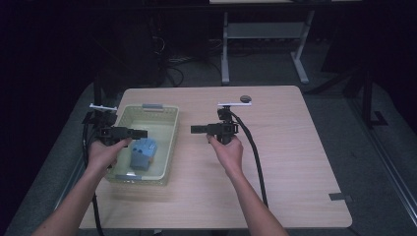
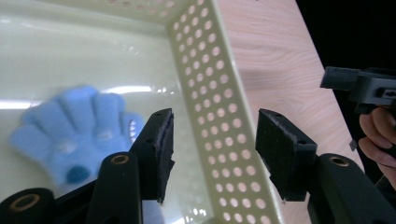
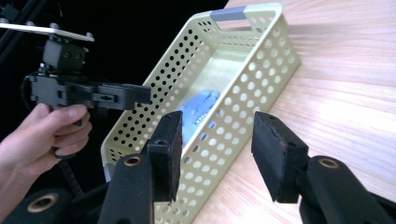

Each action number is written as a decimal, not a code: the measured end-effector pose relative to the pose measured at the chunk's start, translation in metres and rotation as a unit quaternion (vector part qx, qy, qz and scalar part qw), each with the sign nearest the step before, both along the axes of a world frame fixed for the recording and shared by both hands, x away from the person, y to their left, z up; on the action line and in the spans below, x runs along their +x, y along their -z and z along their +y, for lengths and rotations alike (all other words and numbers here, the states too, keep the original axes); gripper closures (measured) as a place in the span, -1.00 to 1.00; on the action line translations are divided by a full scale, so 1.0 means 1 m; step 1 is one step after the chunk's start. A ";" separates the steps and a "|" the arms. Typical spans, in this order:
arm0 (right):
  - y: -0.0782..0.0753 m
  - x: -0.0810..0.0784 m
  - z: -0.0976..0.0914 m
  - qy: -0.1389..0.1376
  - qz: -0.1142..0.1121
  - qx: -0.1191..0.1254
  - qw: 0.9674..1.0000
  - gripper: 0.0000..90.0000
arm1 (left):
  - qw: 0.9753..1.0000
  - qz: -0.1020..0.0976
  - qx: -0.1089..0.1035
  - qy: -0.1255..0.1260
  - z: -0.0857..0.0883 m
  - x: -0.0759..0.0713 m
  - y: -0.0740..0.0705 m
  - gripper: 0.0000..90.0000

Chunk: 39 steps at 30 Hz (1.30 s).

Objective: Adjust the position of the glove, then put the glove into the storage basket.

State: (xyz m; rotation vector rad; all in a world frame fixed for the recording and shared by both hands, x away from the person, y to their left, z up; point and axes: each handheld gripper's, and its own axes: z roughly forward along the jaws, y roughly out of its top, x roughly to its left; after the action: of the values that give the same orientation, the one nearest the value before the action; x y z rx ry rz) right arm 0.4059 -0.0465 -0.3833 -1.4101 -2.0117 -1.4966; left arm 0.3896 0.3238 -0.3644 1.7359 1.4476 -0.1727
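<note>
Your left claw (image 1: 140, 133) gapes empty over basket (image 1: 167, 147), lower left of frame. Blue glove (image 1: 143, 152) lies inside, just below it, fingers toward far end. Your right claw (image 1: 195, 129) empty too, parted, farther off over table (image 1: 285, 147).

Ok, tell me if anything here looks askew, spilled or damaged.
Nothing stands out. The blue glove lies flat inside the basket, which sits upright on the table. Both grippers, left and right, are open and hold nothing.
</note>
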 end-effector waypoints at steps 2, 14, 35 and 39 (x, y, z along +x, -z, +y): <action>0.000 -0.001 -0.006 0.005 -0.001 -0.003 1.000 0.14 | 1.000 -0.004 -0.002 0.007 -0.004 0.000 -0.002 0.01; 0.003 -0.004 -0.028 0.025 0.001 0.011 1.000 0.08 | 0.999 -0.009 -0.023 0.026 -0.023 0.001 -0.003 -0.10; 0.006 -0.010 -0.061 0.051 0.004 0.012 0.999 0.05 | 0.998 -0.018 -0.034 0.056 -0.048 0.005 -0.006 -0.17; 0.007 -0.011 -0.064 0.053 0.004 0.010 0.999 0.04 | 0.997 -0.017 -0.034 0.060 -0.052 0.005 -0.006 -0.17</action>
State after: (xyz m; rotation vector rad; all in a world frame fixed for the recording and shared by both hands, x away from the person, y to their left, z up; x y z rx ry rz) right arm 0.3952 -0.1109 -0.3904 -1.5334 -1.9386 -1.5465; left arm 0.3946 0.2715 -0.3588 1.7620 1.2980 -0.2525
